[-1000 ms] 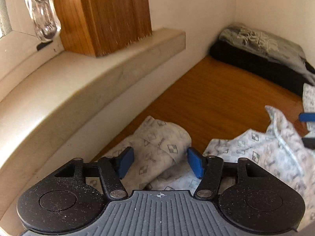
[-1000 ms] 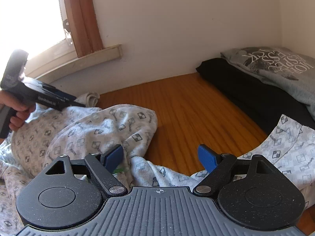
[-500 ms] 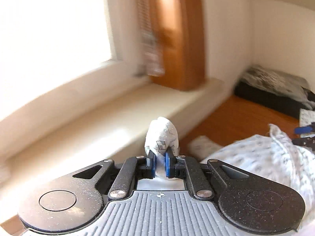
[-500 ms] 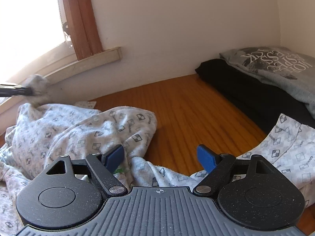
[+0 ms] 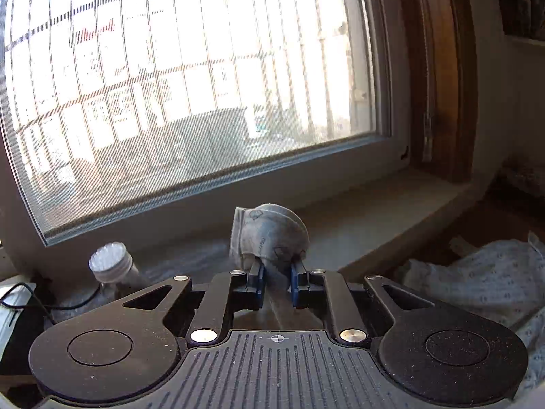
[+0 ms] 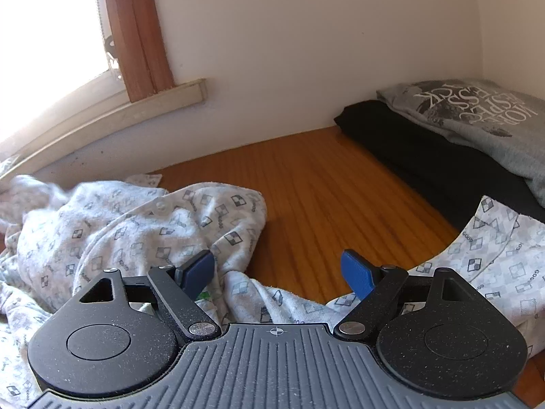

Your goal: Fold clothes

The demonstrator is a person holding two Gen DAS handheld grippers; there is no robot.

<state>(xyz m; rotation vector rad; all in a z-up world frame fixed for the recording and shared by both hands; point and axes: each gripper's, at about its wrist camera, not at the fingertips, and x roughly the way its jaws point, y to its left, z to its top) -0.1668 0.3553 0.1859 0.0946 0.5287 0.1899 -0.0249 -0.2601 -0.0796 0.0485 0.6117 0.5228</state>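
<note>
Fingers [image 5: 256, 281] of the left gripper [image 5: 276, 284] pinch a small bunch of the patterned shirt [image 6: 143, 225], lifted toward the window [image 5: 190, 85]; the right gripper [image 6: 277, 269] hangs spread, empty, over the crumpled shirt on the table [image 6: 327, 187]. So little cloth is caught that it may slip out, and pulling higher could drag the heap into a worse tangle.

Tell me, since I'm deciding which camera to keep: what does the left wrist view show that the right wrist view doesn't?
Only the left wrist view shows the left gripper shut on a bunched bit of the patterned garment, lifted in front of the barred window, plus a ridged bottle cap near the sill.

Only the right wrist view shows the right gripper open over the wooden surface, and the folded grey shirt on a black garment.

Both show the patterned garment, the sill and the wooden window frame.
</note>
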